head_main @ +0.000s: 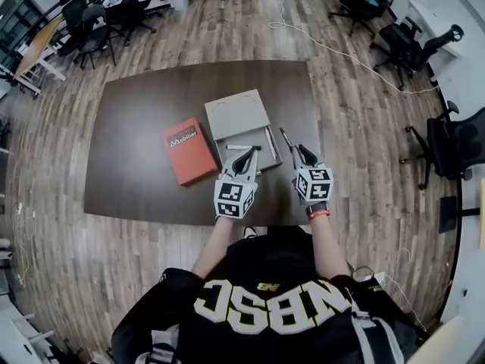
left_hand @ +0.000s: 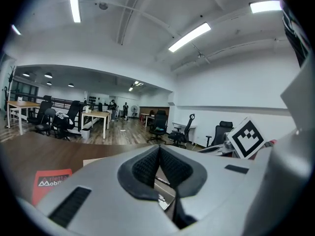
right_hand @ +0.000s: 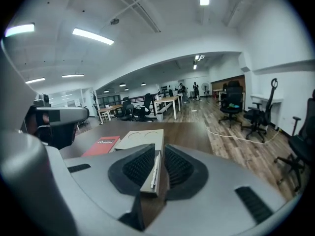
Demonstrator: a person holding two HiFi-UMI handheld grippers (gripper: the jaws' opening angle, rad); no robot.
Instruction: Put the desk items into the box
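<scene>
1. Grey and shallow, the box (head_main: 236, 112) is lying open mid-worktop (head_main: 144, 127), its lid showing two round recesses.
2. A white pen (head_main: 270, 142) is lying along the tray's right edge, and a second pen (head_main: 242, 147) is lying crosswise in the tray.
3. A red book (head_main: 189, 150) is sitting just left of the box, and a dark pen (head_main: 286, 137) is resting on the worktop at its right.
4. The right gripper (head_main: 301, 152) is hovering near the dark pen, its jaws narrowly apart and gripping nothing.
5. The left gripper (head_main: 250, 154) is hovering at the box's near edge, its jaws together and empty.
</scene>
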